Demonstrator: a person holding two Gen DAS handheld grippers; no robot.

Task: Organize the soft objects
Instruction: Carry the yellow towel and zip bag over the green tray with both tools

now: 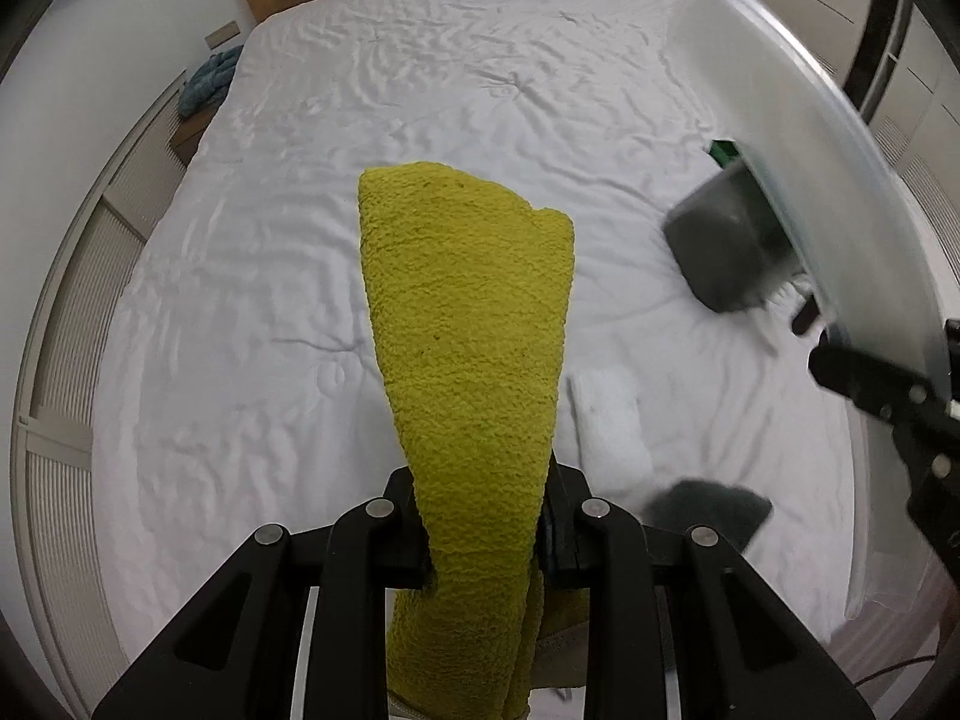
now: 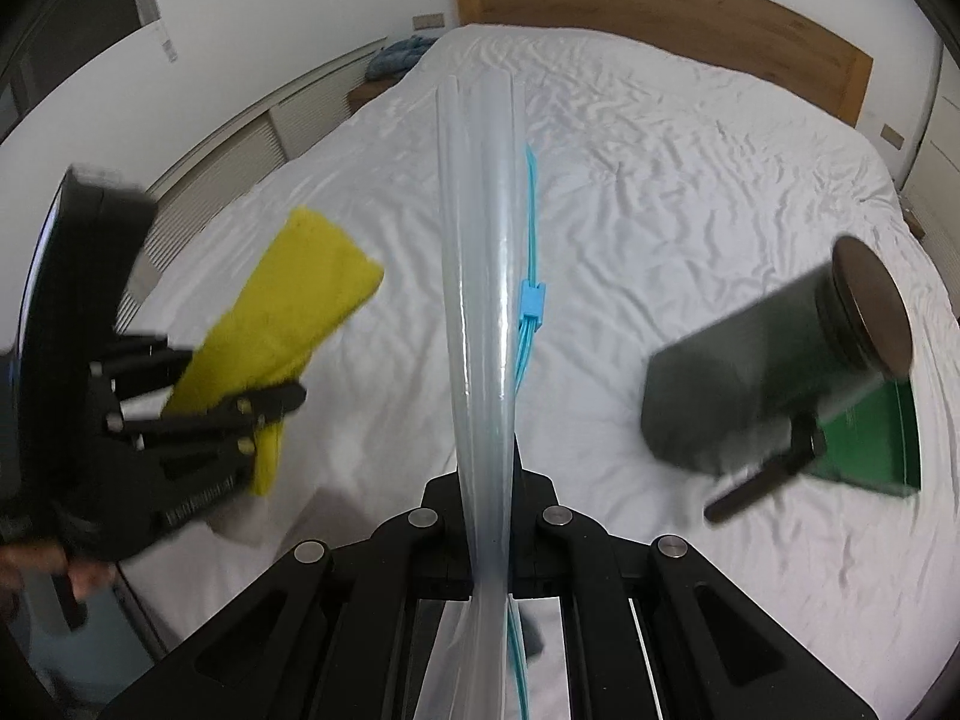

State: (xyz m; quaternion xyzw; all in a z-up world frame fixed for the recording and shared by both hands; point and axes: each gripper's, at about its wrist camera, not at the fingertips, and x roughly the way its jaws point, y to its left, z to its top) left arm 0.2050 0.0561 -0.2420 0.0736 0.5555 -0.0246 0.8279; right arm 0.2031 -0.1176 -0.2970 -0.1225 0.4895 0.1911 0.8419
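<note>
My left gripper [image 1: 483, 531] is shut on a yellow-green fuzzy towel [image 1: 474, 324], held up over the white bed [image 1: 300, 300]; the towel also shows at the left of the right wrist view [image 2: 300, 306], in the left gripper [image 2: 240, 420]. My right gripper [image 2: 487, 516] is shut on the edge of a clear plastic zip bag [image 2: 480, 240] with a blue slider [image 2: 533, 300]. The bag shows as a blurred sheet in the left wrist view [image 1: 810, 138]. A white folded cloth [image 1: 606, 420] and a dark grey cloth [image 1: 708, 507] lie on the bed.
A dark grey box-shaped device with a round cap [image 2: 774, 360] and a green flat item [image 2: 870, 438] lie on the bed at the right. A blue cloth [image 1: 207, 81] rests on a bedside shelf. The wooden headboard [image 2: 660, 0] is at the far end.
</note>
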